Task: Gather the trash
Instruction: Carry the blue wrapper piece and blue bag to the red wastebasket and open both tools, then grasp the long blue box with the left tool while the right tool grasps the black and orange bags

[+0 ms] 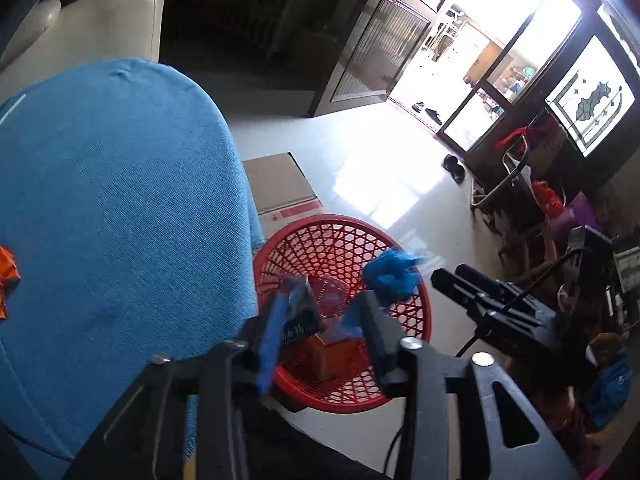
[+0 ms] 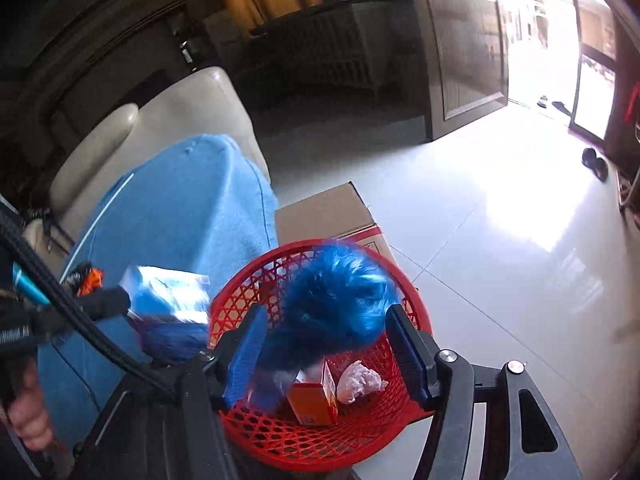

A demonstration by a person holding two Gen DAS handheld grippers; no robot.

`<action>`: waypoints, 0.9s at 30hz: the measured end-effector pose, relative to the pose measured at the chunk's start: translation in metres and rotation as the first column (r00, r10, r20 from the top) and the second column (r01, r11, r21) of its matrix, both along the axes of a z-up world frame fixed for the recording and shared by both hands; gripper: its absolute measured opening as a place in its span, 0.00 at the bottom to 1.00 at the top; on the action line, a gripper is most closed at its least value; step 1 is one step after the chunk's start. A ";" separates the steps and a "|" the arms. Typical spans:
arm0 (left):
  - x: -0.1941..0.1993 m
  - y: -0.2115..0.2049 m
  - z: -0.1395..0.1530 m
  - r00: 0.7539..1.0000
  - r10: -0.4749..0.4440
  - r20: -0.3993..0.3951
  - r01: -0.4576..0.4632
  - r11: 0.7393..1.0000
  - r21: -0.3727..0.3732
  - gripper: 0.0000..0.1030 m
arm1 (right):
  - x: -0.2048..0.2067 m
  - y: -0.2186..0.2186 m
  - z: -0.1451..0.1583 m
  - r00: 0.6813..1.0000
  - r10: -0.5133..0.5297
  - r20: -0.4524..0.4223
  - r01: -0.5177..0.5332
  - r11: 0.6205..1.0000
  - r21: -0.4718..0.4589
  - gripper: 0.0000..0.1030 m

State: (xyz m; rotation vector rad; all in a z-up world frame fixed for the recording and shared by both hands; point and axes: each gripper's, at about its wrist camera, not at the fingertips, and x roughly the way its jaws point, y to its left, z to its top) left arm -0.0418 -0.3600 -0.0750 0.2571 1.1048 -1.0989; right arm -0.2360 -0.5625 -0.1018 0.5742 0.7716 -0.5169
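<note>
Trash: two pieces dropping past parted jaws, one dark packet (image 1: pixel 298 312) between left gripper (image 1: pixel 320 332) pads, one blue wad (image 2: pixel 332 304) between right gripper (image 2: pixel 328 348) pads; one red basket (image 2: pixel 256 432) sitting below both, already holding one orange box (image 2: pixel 312 400) and one white wad (image 2: pixel 360 380)

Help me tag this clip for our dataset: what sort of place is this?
Most likely a home living room: a cream armchair behind a blue-draped table, a tiled floor, and shoes left near a bright open doorway.
</note>
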 end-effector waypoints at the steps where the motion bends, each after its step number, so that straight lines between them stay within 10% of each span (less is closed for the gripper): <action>1: 0.004 0.004 0.000 1.000 0.005 0.005 -0.005 1.000 -0.004 0.47 | 0.001 0.001 0.001 1.000 -0.004 0.003 0.004 1.000 -0.001 0.65; 15: 0.065 0.142 -0.003 0.952 0.294 0.081 -0.300 0.952 0.062 0.47 | 0.075 0.051 0.006 0.988 0.143 0.051 -0.144 0.990 0.009 0.65; 27: 0.131 0.344 -0.008 0.690 0.667 0.280 -0.714 0.692 0.112 0.50 | 0.199 0.160 0.014 0.881 0.463 0.093 -0.471 0.877 0.094 0.64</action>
